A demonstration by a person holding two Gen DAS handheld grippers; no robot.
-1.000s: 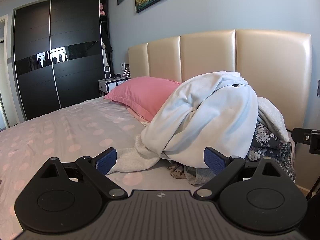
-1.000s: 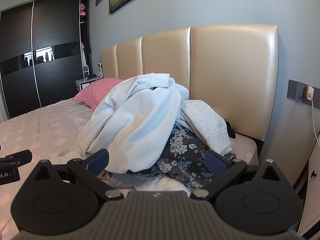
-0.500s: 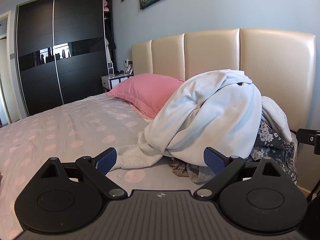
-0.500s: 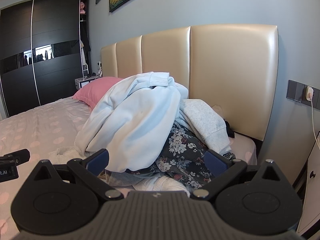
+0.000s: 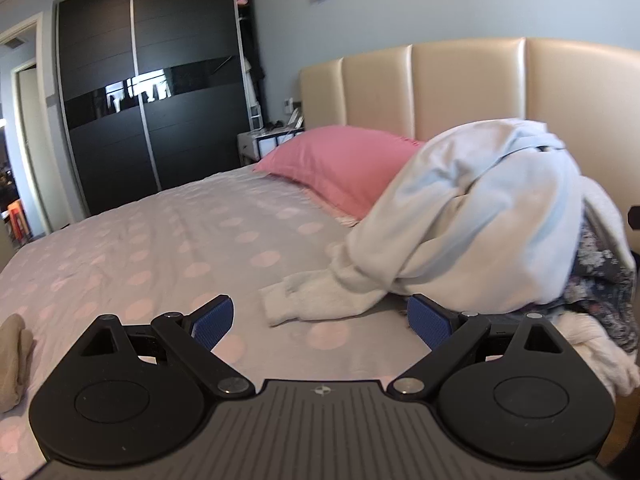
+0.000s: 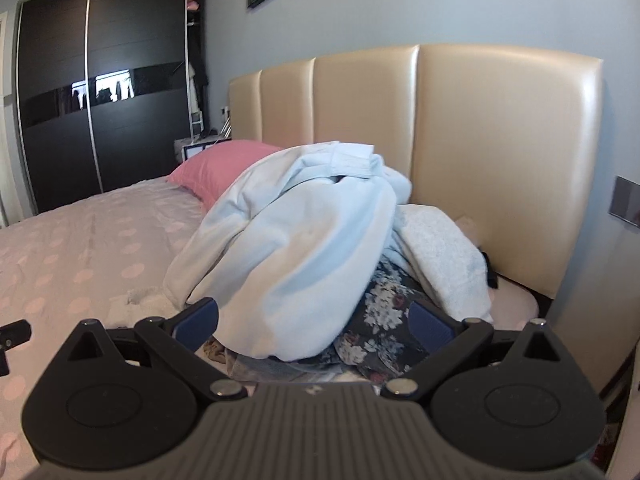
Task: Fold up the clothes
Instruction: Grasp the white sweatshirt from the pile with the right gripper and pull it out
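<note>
A heap of clothes lies at the head of the bed, topped by a pale blue sweatshirt (image 5: 492, 216) (image 6: 304, 248). One cream sleeve (image 5: 316, 296) trails out over the sheet. Under it sit a dark floral garment (image 6: 384, 312) (image 5: 600, 276) and a grey-white top (image 6: 444, 252). My left gripper (image 5: 322, 322) is open just short of the sleeve's cuff. My right gripper (image 6: 314, 326) is open with its blue pads on either side of the heap's front edge, nothing held.
The bed (image 5: 160, 248) has a spotted pale sheet, a pink pillow (image 5: 344, 164) and a cream padded headboard (image 6: 500, 128). A beige folded item (image 5: 14, 356) lies at the left. A dark wardrobe (image 5: 152, 92) and a bedside table (image 5: 260, 140) stand behind.
Both grippers have swung left and come closer to the heap; the left view now shows more open sheet and the sleeve's cuff. Both stay open.
</note>
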